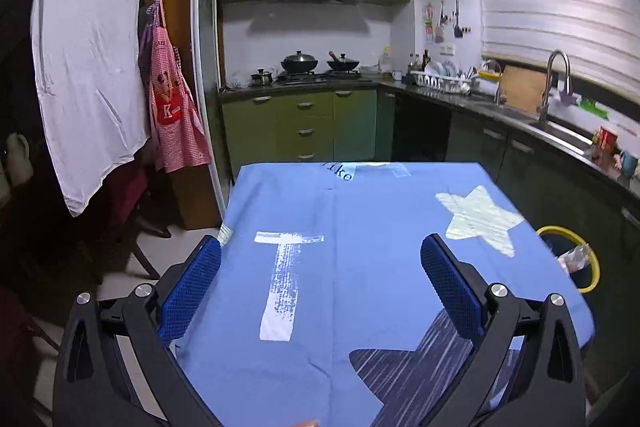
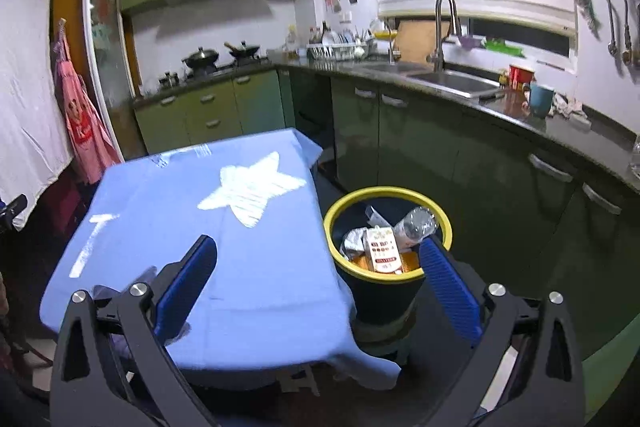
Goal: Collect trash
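Blue star-print tablecloth (image 2: 168,227) over the table, yellow-rimmed dark trash bin (image 2: 442,215) at its 3 o'clock side, left gripper (image 1: 320,271) spread wide above the cloth, right gripper (image 2: 318,259) spread wide and holding nothing, milk carton (image 2: 384,251) upright in the bin, crumpled plastic bottle (image 2: 418,223) at the carton's 1 o'clock

A blue cloth (image 1: 360,267) with a white star (image 1: 478,219) covers the desk. A red apron (image 1: 172,107) hangs nearby.
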`<state>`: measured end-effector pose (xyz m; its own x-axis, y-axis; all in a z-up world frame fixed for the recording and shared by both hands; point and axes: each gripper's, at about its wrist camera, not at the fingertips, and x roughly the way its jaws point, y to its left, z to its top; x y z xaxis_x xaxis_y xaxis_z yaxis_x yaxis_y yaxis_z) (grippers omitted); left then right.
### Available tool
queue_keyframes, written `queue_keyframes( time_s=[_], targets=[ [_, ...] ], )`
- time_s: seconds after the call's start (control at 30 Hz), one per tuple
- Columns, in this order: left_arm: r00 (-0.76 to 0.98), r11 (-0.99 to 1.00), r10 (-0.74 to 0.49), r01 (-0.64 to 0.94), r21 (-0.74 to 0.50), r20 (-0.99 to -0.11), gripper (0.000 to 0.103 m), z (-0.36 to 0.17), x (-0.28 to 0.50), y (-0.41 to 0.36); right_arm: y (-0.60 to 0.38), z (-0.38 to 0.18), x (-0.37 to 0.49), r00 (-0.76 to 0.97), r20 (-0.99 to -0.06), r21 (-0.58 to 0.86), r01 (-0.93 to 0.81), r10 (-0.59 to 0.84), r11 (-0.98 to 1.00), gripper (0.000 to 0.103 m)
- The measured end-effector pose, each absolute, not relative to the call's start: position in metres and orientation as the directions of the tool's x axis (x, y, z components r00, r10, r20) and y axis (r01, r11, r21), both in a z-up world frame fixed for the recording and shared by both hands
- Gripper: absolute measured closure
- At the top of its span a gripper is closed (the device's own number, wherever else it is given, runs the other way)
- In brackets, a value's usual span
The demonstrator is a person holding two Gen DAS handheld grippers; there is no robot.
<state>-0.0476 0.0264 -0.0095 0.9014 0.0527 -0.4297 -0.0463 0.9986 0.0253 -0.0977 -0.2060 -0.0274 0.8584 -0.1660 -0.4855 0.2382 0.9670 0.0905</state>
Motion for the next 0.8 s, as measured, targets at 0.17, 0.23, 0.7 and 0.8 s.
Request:
queue_keyframes(
  time_s=[0.17,0.23,0.7,0.8],
  targets=[
    [0.915,1.0,0.025,-0.024,0.007,-0.403,0.005,0.001,-0.066,0.023,-0.195,-0.02,-0.109,0.876,-0.453,0.078,0.225,-0.166,0.971,0.006],
    [0.919,1.0,0.018,-0.019,0.001,-0.395,0.005,0.005,-0.073,0.022,-0.192,-0.018,-0.113,0.887,-0.439,0.092,0.201,-0.141,0.975,0.006],
    [0.92,1.0,0.004,-0.008,-0.007,-0.392,0.005,0.014,-0.083,0.022,-0.176,-0.015,-0.114,0.896,-0.423,0.071,0.186,-0.139,0.98,0.006],
    [0.919,1.0,0.003,-0.004,-0.003,-0.395,0.005,0.013,-0.082,0.02,-0.175,-0.016,-0.112,0.895,-0.425,0.075,0.183,-0.135,0.98,0.006]
  ],
)
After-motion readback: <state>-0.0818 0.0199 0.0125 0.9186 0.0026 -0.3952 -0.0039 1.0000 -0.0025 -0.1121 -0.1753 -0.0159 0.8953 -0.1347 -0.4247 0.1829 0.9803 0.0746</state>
